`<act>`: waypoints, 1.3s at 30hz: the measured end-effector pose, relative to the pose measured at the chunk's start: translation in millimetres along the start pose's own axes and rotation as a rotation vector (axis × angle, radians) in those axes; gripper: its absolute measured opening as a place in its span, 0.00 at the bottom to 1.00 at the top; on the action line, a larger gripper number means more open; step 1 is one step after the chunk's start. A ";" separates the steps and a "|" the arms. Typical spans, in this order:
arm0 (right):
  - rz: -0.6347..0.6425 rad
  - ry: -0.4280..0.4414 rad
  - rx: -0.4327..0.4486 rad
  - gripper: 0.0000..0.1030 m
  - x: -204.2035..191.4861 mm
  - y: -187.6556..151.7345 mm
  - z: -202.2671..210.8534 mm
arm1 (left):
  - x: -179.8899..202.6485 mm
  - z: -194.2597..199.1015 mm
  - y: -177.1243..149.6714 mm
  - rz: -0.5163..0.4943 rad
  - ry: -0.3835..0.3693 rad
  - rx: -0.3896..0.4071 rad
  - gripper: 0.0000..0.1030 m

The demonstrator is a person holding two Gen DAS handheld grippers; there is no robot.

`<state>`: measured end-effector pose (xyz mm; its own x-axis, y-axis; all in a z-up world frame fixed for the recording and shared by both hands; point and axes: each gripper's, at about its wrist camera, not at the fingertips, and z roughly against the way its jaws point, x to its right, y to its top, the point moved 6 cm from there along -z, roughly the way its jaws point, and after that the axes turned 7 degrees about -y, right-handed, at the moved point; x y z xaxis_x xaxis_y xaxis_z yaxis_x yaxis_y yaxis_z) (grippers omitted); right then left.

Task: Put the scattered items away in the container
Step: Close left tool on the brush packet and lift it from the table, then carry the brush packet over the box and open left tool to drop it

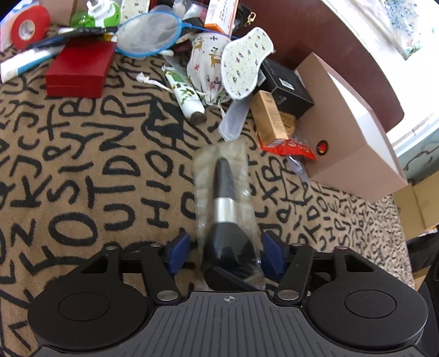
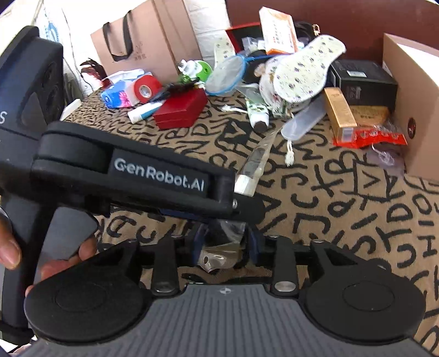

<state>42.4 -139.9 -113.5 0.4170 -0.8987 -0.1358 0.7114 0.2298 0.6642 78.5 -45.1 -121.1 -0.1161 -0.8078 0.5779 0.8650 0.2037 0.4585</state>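
A black makeup brush in a clear plastic sleeve (image 1: 226,203) lies between the blue pads of my left gripper (image 1: 226,254). The jaws stand wide apart; only the right pad seems to touch the sleeve. In the right wrist view my right gripper (image 2: 226,243) has its blue pads closed on the bristle end of the same sleeve (image 2: 225,247), and the left gripper's body (image 2: 131,175) crosses in front. The sleeve's tip (image 2: 255,164) sticks out behind it. The tan cardboard box (image 1: 354,131) stands at the right (image 2: 411,90).
A pile of clutter lies at the back of the lettered cloth (image 1: 82,170): a red case (image 1: 79,68), red tape roll (image 1: 28,26), blue net (image 1: 149,34), patterned insole (image 1: 247,63), black box (image 1: 285,88), gold carton (image 1: 270,118), tube (image 1: 185,93).
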 end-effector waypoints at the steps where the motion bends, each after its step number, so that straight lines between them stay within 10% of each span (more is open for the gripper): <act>1: -0.008 -0.005 0.003 0.42 1.5 -0.6 -0.4 | 0.7 -0.9 1.0 -0.007 0.007 0.003 0.73; 18: -0.049 -0.047 0.014 0.56 7.7 -1.1 -6.0 | 13.8 -20.9 4.4 -0.130 0.057 -0.034 0.66; 39: -0.052 -0.041 0.043 0.30 10.0 -2.2 13.5 | 29.2 -10.0 4.7 -0.146 0.061 -0.008 0.46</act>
<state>37.4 -154.4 -106.5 0.3559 -0.9237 -0.1417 0.7064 0.1666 0.6879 84.1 -73.3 -108.8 -0.2117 -0.8606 0.4632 0.8449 0.0770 0.5293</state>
